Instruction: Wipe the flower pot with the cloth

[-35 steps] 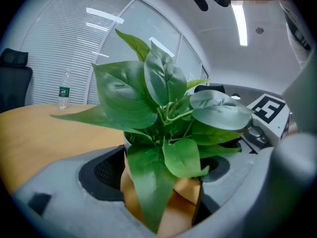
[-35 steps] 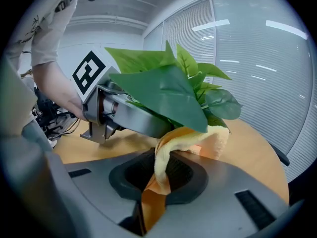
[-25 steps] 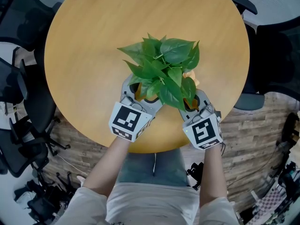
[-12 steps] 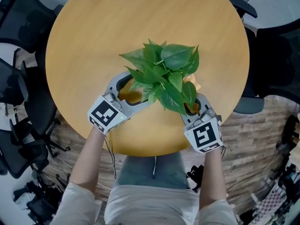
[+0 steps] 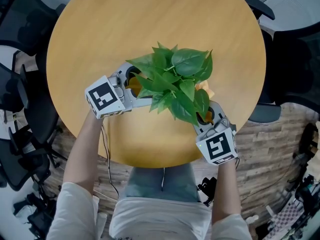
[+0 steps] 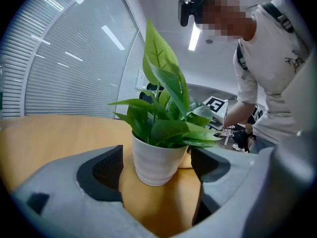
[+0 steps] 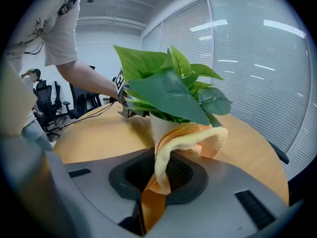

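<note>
The round wooden tabletop (image 5: 150, 29) fills most of the head view, with dark office chairs (image 5: 20, 14) standing off its left edge. A leafy green plant (image 5: 175, 79) sits a little toward the near edge from the tabletop's middle, slightly to the right. Its leaves hide the pot from above.

The left gripper (image 5: 136, 86) lies on the plant's left side, pointing across toward it, with its jaws spread wide. In the left gripper view the white ribbed flower pot (image 6: 156, 160) shows in the gap between the two dark pads, with bare tabletop on either side of it and neither pad touching it. The right gripper (image 5: 206, 115) comes in from the near edge on the plant's right side. Its jaws are pinched together on a yellow-orange cloth (image 7: 173, 143).

The flower pot stands upright on the tabletop with its long axis vertical, mouth up and narrower base down, and the leaves rise and fan out above the rim. The cloth runs from the right gripper's jaws away toward the pot. Its far end is folded over and pressed against the pot's wall just under the leaves. From above, only a small orange patch shows at the plant's right side.
</note>
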`<state>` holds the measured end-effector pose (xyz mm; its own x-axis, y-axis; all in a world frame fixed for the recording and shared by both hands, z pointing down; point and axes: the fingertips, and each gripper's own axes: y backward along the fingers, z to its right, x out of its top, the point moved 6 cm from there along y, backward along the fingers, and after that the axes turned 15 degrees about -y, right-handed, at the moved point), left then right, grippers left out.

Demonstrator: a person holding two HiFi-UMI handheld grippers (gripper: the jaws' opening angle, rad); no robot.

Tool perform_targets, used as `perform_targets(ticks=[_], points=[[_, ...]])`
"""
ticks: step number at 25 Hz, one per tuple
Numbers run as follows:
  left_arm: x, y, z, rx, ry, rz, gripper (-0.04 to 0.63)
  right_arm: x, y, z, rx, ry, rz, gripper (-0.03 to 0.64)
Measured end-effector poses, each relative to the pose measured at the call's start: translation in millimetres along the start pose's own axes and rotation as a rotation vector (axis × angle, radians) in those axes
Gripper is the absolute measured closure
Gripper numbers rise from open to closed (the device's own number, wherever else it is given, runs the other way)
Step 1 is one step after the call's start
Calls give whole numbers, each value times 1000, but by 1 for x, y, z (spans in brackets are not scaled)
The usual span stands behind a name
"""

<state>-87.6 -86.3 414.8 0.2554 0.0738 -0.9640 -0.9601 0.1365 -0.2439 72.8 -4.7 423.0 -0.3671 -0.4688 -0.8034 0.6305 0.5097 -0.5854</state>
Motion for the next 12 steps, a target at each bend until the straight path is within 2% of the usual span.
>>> perform_targets(ticks=[7,12], points=[[6,-18,-2,-128,-9,37,169,1,-1,1,3,-3,-2,565],[6,-22,-5,-128,24,69,169,2,0,4,0,7,0,565]])
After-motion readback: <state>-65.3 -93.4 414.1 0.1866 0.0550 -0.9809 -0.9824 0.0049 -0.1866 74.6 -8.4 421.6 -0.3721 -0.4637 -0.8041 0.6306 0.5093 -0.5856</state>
